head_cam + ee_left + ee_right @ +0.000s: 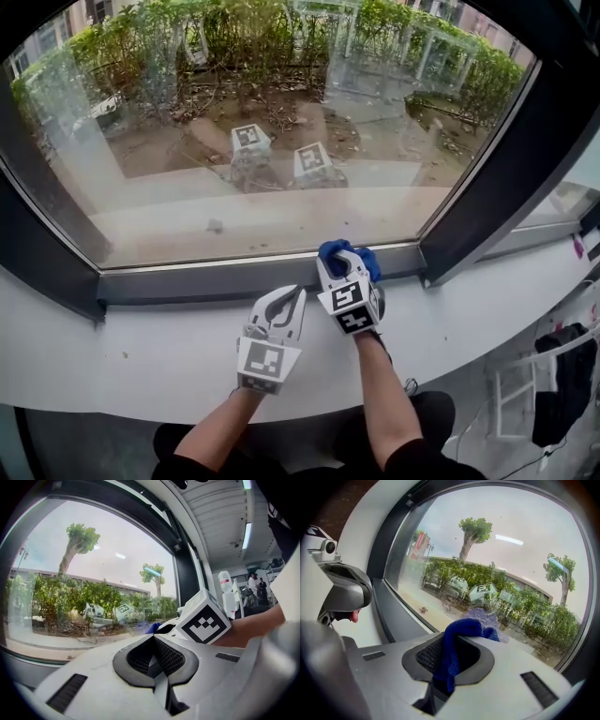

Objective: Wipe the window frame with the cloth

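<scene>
R gripper (345,266) pinching blue cloth (330,249) against window frame (187,281); L gripper (296,294) jaws together, empty.

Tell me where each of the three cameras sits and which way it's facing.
Head view: on the person's head, steeply down at the dark window frame, white sill, left tongs, right tongs, forearms.
Left gripper view: on left tongs, facing the window glass; shut empty jaws.
Right gripper view: on right tongs, facing the glass; jaws shut on the blue woven cloth.
Shared: each gripper view shows the other tongs.
</scene>
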The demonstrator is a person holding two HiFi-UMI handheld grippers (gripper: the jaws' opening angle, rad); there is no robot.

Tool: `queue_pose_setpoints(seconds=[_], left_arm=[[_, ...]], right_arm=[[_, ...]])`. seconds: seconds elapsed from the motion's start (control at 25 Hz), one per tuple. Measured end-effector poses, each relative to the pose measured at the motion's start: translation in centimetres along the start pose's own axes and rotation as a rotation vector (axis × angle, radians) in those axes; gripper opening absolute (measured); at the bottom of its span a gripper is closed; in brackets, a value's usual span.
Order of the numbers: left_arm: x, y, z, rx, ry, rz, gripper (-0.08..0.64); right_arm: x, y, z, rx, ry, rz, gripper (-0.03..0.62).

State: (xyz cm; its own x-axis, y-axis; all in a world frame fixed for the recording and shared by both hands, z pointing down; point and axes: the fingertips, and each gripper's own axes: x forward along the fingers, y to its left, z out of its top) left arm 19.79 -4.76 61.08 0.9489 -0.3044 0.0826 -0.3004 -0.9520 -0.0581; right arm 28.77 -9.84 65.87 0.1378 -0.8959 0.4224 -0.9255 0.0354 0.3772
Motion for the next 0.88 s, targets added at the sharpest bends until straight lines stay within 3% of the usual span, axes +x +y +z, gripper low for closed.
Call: queue_pose_setpoints(seconds=[0.88], left_arm=[[-5.1,5.1,-1.3,-0.009,0.045,0.125,0.003]], right_arm=[[2.7,8.1,5.4,-0.078,-0.041,0.163,0.032]])
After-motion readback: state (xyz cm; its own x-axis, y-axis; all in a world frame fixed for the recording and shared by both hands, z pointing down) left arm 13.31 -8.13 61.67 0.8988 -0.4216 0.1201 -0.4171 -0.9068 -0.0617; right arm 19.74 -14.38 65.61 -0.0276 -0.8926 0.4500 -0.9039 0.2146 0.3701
